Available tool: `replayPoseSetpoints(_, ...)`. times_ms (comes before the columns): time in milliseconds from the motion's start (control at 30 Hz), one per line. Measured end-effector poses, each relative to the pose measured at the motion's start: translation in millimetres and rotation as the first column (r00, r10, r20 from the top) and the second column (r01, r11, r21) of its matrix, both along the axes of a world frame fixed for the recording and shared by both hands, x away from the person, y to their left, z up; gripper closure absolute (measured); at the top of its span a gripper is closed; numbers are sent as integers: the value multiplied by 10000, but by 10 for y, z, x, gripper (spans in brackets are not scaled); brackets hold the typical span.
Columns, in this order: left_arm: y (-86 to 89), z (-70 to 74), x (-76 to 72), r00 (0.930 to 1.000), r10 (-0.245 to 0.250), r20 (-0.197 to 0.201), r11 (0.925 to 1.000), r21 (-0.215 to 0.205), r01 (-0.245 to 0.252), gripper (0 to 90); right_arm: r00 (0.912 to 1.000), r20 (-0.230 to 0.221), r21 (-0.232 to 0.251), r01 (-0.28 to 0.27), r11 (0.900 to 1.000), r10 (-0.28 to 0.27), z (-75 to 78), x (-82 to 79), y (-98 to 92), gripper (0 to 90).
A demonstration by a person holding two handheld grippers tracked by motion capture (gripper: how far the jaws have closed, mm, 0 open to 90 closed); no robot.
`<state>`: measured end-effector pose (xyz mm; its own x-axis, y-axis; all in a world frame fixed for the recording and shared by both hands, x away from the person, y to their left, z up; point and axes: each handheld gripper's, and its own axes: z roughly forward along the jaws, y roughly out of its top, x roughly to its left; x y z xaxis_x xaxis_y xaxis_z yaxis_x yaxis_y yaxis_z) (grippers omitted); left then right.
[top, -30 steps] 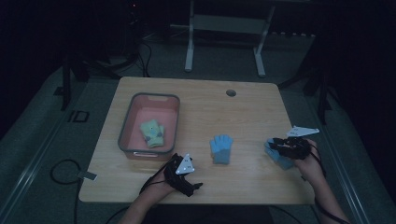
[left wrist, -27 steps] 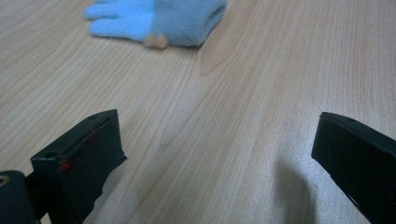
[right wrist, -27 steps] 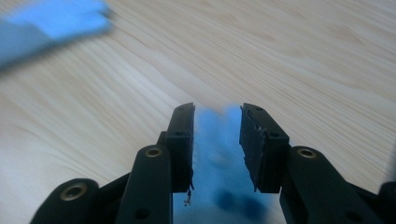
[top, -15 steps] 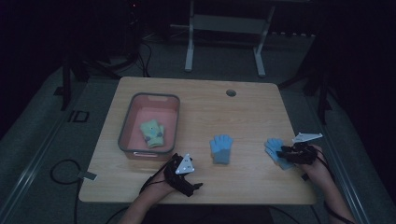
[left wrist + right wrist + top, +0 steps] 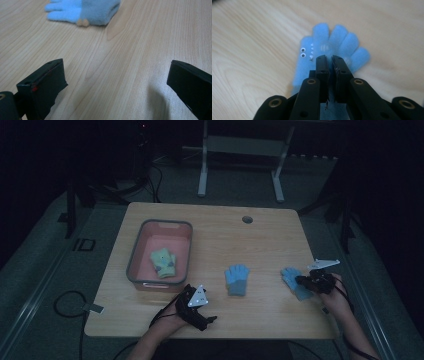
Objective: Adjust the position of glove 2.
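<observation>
Googly eyes [image 5: 303, 52] on blue glove [image 5: 329, 50], right gripper [image 5: 329, 59] pinching it

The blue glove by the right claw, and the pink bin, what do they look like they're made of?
The blue glove looks like a soft fleecy or knitted fabric, matte: its fingers are plump with fuzzy edges, and small googly eyes sit on it. The pink bin looks like moulded plastic, smooth, going by its even walls, rounded corners and greyish rim, though the dim light leaves the finish uncertain.

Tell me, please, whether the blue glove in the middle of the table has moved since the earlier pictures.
No. The middle blue glove lies in the same spot, just as far to the right of the pink bin as before.
</observation>
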<state>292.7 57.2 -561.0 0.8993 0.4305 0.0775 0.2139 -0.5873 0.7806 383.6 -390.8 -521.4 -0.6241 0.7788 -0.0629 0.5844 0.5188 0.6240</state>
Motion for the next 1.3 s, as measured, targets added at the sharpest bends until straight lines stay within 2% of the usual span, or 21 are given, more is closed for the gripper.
replayPoseSetpoints(167,3,2,-1,10000,-7,26,10000,-31,7,19,9978,508,677,380,9970,-415,322,-64,178,846)
replayPoseSetpoints(200,2,1,-2,10000,-9,22,10000,-36,9,19,9963,570,963,584,9936,-641,395,-87,232,845)
replayPoseSetpoints(267,5,2,-4,10000,-15,-4,10000,-98,15,19,9940,710,1162,741,9905,-827,495,-135,336,844)
replayPoseSetpoints(367,13,5,0,10000,23,-18,9999,-167,-23,19,9914,717,1412,986,9851,-1095,557,-184,442,844)
replayPoseSetpoints(467,8,6,-4,10000,20,0,9999,-166,-20,19,9847,621,1780,1493,9726,-1626,582,-222,555,845)
replayPoseSetpoints(567,4,7,-9,10000,23,20,9999,-157,-23,19,9803,532,1739,1783,9685,-1900,570,-243,663,846)
replayPoseSetpoints(633,7,11,-8,10000,21,20,9998,-211,-21,19,9717,538,1708,2181,9609,-2301,557,-262,724,847)
replayPoseSetpoints(700,15,17,-6,10000,69,45,9996,-285,-67,19,9586,738,1470,2622,9538,-2749,534,-304,803,847)
replayPoseSetpoints(767,18,20,-4,9999,100,108,9996,-278,-97,19,9512,772,1424,2861,9476,-2988,491,-348,889,847)
replayPoseSetpoints(800,17,18,-6,9999,105,94,9996,-258,-103,19,9454,697,1494,3057,9403,-3185,459,-365,928,847)
replayPoseSetpoints(867,9,15,-12,9999,103,134,9997,-223,-100,19,9409,512,1640,3227,9322,-3348,407,-379,975,847)
replayPoseSetpoints(967,8,17,-12,9999,86,139,9997,-218,-83,19,9288,506,1644,3548,9204,-3671,344,-388,1004,848)
replayPoseSetpoints(1033,18,20,-11,10000,28,37,9993,-369,-26,19,9146,785,1417,3836,9126,-3967,291,-395,1020,847)
replayPoseSetpoints(1100,24,27,-9,10000,47,52,9990,-454,-44,19,9097,640,1454,3982,9057,-4102,236,-387,1020,847)
replayPoseSetpoints(1133,25,27,-9,9999,67,80,9992,-396,-64,19,9034,672,1369,4120,9008,-4234,195,-384,1022,847)
replayPoseSetpoints(1233,20,18,-11,9999,92,116,9994,-323,-88,19,9035,389,1392,4180,8977,-4268,107,-359,1019,846)
replayPoseSetpoints(1300,15,16,-11,9999,89,115,9995,-294,-86,19,8967,338,1392,4331,8905,-4414,54,-337,1013,843)
